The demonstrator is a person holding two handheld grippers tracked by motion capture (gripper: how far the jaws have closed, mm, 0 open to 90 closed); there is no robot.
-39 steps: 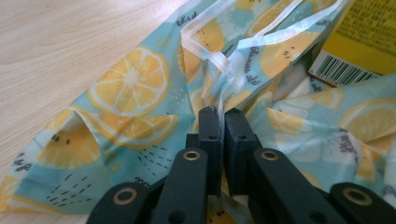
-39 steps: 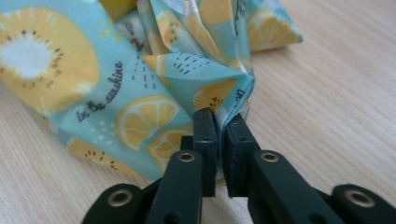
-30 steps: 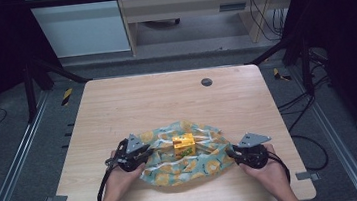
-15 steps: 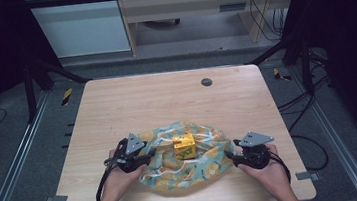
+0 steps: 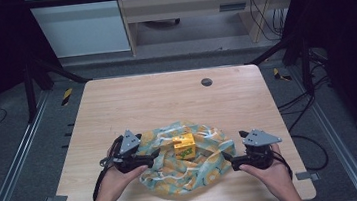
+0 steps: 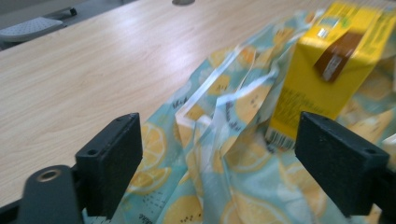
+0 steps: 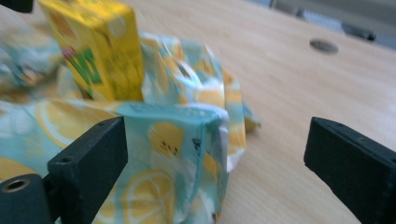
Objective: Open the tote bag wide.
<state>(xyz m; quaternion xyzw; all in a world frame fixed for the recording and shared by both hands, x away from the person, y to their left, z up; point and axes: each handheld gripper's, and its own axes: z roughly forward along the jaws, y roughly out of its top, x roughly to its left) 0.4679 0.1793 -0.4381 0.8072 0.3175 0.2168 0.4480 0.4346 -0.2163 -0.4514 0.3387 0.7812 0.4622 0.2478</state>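
A crumpled teal cloth with a lemon print [image 5: 183,168] lies on the near middle of the wooden table [image 5: 141,104]. A small yellow carton [image 5: 184,146] stands upright on it. My left gripper [image 5: 155,154] hovers at the cloth's left edge, and its jaws have just been opening. In the left gripper view the left gripper [image 6: 224,158] stands wide, with cloth [image 6: 219,154] and carton [image 6: 322,79] beyond the pads. My right gripper [image 5: 226,156] is at the cloth's right edge, and its jaws have also just been opening. The right gripper [image 7: 219,158] has a cloth fold [image 7: 177,140] lying loose between the jaws.
A small dark round disc [image 5: 206,82] sits on the far part of the table. Black frame posts stand at both far corners. Cables run over the floor on the right, and a yellow-black tool [image 5: 67,95] lies on the floor at the left.
Both grippers' jaws opened and let go of the cloth's edges. Both hands lifted slightly. The cloth has slumped into looser folds around the carton.
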